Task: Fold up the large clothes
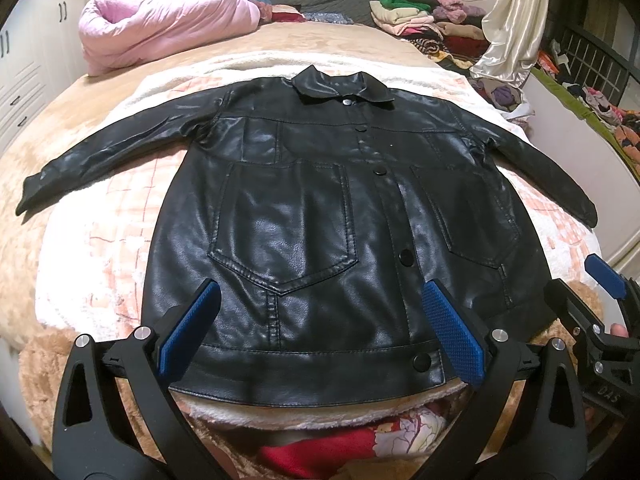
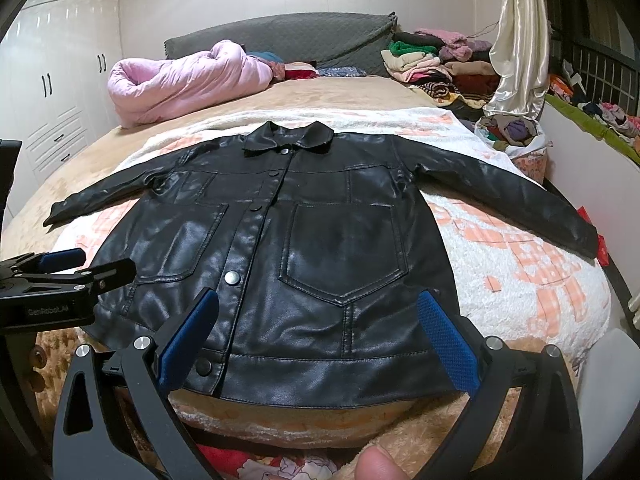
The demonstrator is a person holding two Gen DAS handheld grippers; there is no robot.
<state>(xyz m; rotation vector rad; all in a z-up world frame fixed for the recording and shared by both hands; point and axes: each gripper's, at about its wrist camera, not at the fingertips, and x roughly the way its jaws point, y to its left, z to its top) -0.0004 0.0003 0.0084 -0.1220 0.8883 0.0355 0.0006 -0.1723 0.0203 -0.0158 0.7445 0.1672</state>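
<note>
A black leather jacket [image 1: 320,216] lies flat, front up and buttoned, on a white and peach blanket [image 1: 100,248] on the bed, both sleeves spread out sideways. It also shows in the right wrist view [image 2: 320,240]. My left gripper [image 1: 320,292] is open and empty, hovering above the jacket's lower hem on its left half. My right gripper [image 2: 320,300] is open and empty above the hem's right half. Each gripper shows at the edge of the other's view: the right gripper [image 1: 600,292] and the left gripper [image 2: 80,264].
A rolled pink quilt [image 1: 168,28] lies at the bed's head on the left. Piles of folded clothes [image 1: 424,16] sit at the head on the right, beside a cream curtain [image 1: 512,24]. White wardrobes [image 2: 60,88] stand on the left. The bed's front edge is just below the hem.
</note>
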